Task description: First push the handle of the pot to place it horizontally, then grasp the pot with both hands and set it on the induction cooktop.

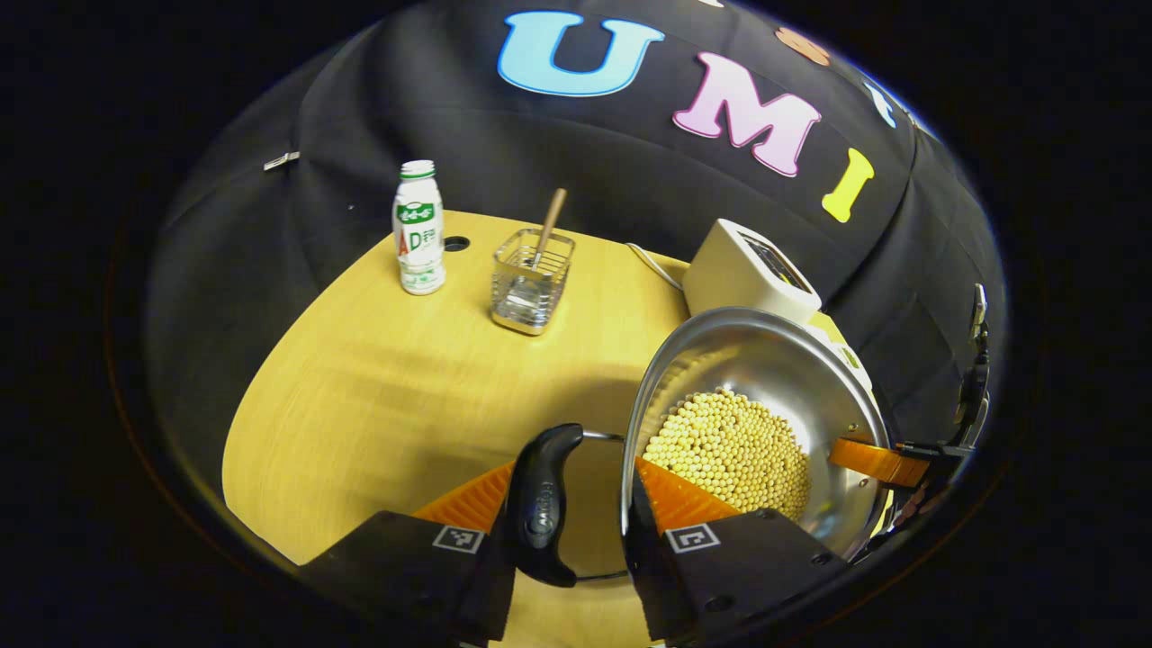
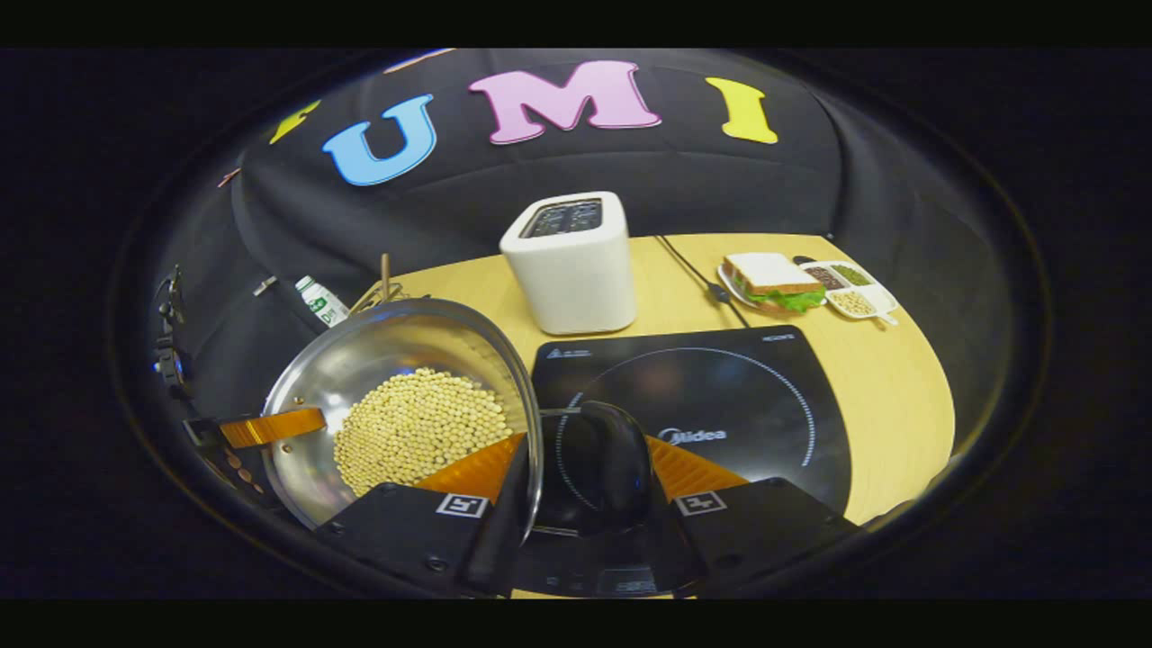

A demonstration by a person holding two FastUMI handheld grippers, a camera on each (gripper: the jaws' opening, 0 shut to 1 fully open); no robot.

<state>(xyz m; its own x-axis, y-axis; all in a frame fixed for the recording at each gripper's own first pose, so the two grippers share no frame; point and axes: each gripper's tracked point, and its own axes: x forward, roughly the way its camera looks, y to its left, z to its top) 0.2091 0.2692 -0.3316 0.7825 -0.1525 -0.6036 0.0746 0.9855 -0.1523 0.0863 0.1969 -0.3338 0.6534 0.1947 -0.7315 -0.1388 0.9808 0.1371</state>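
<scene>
1. Pot (image 1: pixel 765 396) full of pale beans (image 1: pixel 729 450) hangs between the two grippers, seemingly lifted off the desk (image 1: pixel 378 396) and tipped; in the right gripper view its rim reaches the near-left edge of the induction cooktop (image 2: pixel 720 396).
2. Left gripper (image 1: pixel 576 504): its jaws stand around the pot's black side handle (image 1: pixel 544 504), one finger beside the handle, the other against the pot wall. I cannot tell whether both press. Keep this side level with the other so the beans stay in.
3. Right gripper (image 2: pixel 585 477): its jaws straddle the opposite black handle (image 2: pixel 612 459) and the rim; firm clamping is not certain here either.
4. My judgement: carry both grippers together toward the cooktop's ring, flatten the tilt first, then lower straight down.
5. Steer short of the white toaster (image 2: pixel 571 261) behind the cooktop; the sandwich plate (image 2: pixel 769 283) lies well apart at far right.
</scene>
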